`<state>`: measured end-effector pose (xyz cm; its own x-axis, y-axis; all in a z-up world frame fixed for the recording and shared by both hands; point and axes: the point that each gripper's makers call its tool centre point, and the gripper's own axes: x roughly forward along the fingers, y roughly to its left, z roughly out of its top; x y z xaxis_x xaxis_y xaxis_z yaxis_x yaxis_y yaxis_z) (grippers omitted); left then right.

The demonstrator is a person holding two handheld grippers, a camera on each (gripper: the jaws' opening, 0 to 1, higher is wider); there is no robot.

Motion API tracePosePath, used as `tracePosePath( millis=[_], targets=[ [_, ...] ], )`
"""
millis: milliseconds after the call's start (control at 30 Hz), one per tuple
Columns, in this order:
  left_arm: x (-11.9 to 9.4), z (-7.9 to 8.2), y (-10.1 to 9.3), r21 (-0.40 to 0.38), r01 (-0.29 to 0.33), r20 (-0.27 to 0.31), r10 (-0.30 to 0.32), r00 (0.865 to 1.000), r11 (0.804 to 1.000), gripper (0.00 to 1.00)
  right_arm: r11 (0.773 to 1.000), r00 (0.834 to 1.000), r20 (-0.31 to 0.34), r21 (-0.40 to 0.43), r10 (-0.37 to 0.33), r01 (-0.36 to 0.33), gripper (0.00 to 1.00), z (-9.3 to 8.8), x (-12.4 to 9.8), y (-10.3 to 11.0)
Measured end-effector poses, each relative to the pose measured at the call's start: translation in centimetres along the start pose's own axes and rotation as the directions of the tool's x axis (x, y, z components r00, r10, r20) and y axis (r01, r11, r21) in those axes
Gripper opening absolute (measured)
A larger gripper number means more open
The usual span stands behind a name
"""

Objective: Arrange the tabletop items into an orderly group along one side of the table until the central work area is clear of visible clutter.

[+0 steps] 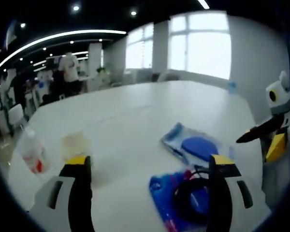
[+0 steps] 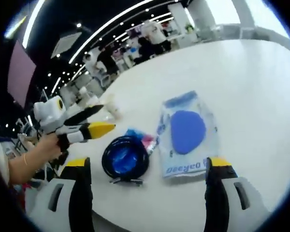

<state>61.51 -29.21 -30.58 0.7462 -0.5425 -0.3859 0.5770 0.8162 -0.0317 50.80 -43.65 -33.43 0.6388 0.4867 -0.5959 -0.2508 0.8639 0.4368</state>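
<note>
Each of the 2 tongs, left tongs (image 1: 150, 180) and right tongs (image 2: 149, 181), has black jaws with yellow tips on pale grey mounts; a thin bracelet (image 2: 25, 159) circles the wrist.

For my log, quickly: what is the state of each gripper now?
Left gripper: open, holding nothing.
Right gripper: open, holding nothing.

Table (image 2: 261, 87): smooth white top, faint sheen under the ceiling lights. Pouch (image 2: 187, 135): clear glossy plastic film, printed blue, with a matt blue pad inside. Cable coil (image 2: 125, 160): black, smooth, rubbery look, lying on a shiny blue wrapper (image 1: 165, 199). Bottle (image 1: 33, 151) near the table's edge: clear plastic with a red label. Cup (image 1: 75, 145): translucent plastic, blurred.
</note>
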Motion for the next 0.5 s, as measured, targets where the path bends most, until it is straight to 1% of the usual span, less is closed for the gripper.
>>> tracePosePath(
  millis=[33, 67, 133, 200, 267, 300, 367, 433, 500],
  targets=[
    [0.2, 0.1, -0.4, 0.005, 0.013, 0.002, -0.013, 1.0, 1.0, 0.97, 1.0, 1.0, -0.012, 0.019, -0.015, 0.015, 0.93, -0.3, -0.1, -0.4],
    [0.4, 0.2, -0.6, 0.006, 0.018, -0.001, -0.018, 1.0, 1.0, 0.96, 0.997, 0.999, -0.03, 0.065, -0.036, 0.038, 0.91, -0.8, -0.3, -0.8],
    [1.0, 0.3, -1.3, 0.016, 0.039, -0.011, -0.039, 0.999, 0.999, 0.96, 0.996, 0.999, -0.014, 0.083, -0.043, 0.044, 0.9, -0.8, -0.3, -1.2],
    [1.5, 0.1, -1.8, 0.026, 0.053, -0.026, -0.052, 0.998, 0.998, 0.94, 0.993, 0.998, -0.022, 0.099, -0.058, 0.059, 0.89, -1.1, -0.5, -1.5],
    [2.4, -0.1, -2.5, 0.029, 0.074, -0.044, -0.073, 0.996, 0.997, 0.92, 0.987, 0.996, -0.046, 0.135, -0.077, 0.083, 0.85, -1.7, -0.6, -2.0],
    [2.7, -0.1, -2.7, 0.03, 0.082, -0.045, -0.08, 0.996, 0.996, 0.92, 0.981, 0.995, -0.056, 0.168, -0.086, 0.095, 0.83, -2.0, -0.6, -2.2],
    [3.4, -0.1, -3.0, 0.028, 0.097, -0.057, -0.095, 0.994, 0.995, 0.91, 0.979, 0.995, -0.056, 0.182, -0.087, 0.096, 0.8, -2.2, -0.4, -2.3],
    [4.3, 0.1, -3.2, 0.036, 0.111, -0.062, -0.109, 0.992, 0.993, 0.89, 0.976, 0.994, -0.067, 0.194, -0.091, 0.103, 0.79, -2.4, -0.2, -2.4],
    [4.9, 0.3, -3.2, 0.048, 0.118, -0.06, -0.115, 0.992, 0.992, 0.88, 0.971, 0.992, -0.084, 0.213, -0.091, 0.107, 0.76, -2.7, -0.1, -2.3]
  ],
)
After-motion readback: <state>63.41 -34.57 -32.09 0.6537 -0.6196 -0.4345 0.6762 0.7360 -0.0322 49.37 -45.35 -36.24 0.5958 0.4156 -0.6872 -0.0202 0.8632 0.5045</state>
